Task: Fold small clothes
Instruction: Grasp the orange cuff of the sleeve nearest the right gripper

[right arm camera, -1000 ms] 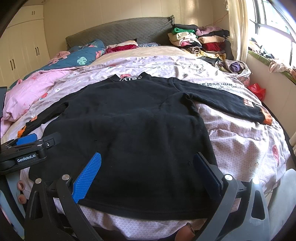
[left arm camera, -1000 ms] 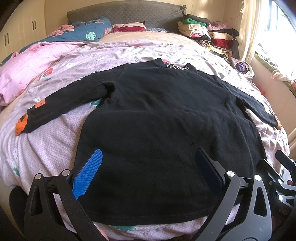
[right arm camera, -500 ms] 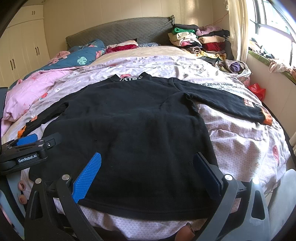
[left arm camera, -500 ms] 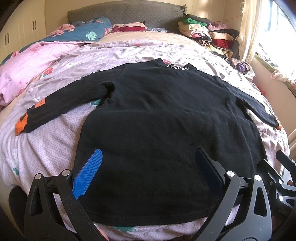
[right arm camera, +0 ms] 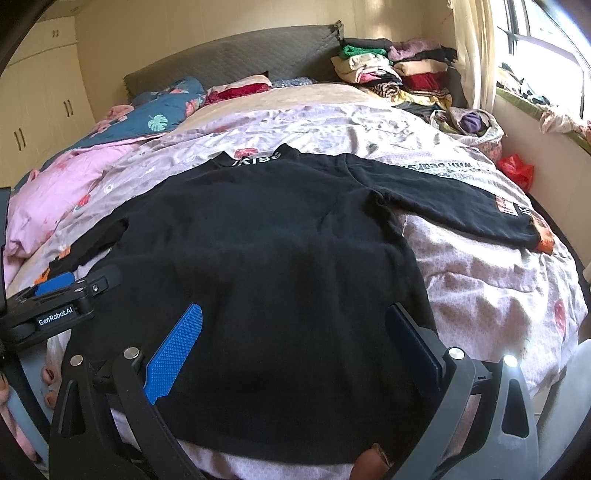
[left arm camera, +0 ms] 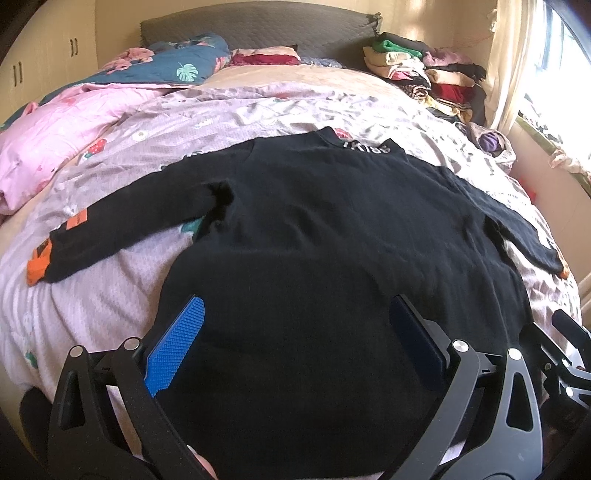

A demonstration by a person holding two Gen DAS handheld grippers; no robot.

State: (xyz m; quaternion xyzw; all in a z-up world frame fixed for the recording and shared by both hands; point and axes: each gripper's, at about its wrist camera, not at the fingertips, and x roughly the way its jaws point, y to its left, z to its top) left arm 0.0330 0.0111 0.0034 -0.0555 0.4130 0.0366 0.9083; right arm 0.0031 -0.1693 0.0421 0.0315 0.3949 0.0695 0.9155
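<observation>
Nearest the lens, the left hand-held gripper (left arm camera: 295, 339) stood with its jaws spread wide and nothing between them, poised over the lower hem of the black sweater (left arm camera: 332, 258). The right hand-held gripper (right arm camera: 291, 343) was likewise wide open and held nothing, hovering over the same hem nearer the garment's right side. In the right wrist view the left tool's body, marked GenRobot.AI, showed at the left edge beside the sweater.

The sweater lay flat and unfolded on the bed's lilac printed cover (left arm camera: 92, 314), hem toward the cameras, collar with white lettering farthest away. Both sleeves were stretched out sideways, the left sleeve (left arm camera: 129, 225) ending in an orange cuff and bearing an orange patch, the right sleeve (right arm camera: 454, 199) likewise tipped in orange.

Beyond the collar lay a pink quilt (left arm camera: 55, 133) and a blue leaf-print quilt (left arm camera: 177, 66) at the left. At the far right, against the grey headboard (left arm camera: 258, 26), sat a stack of folded clothes (left arm camera: 421, 70), near the curtain and window.
</observation>
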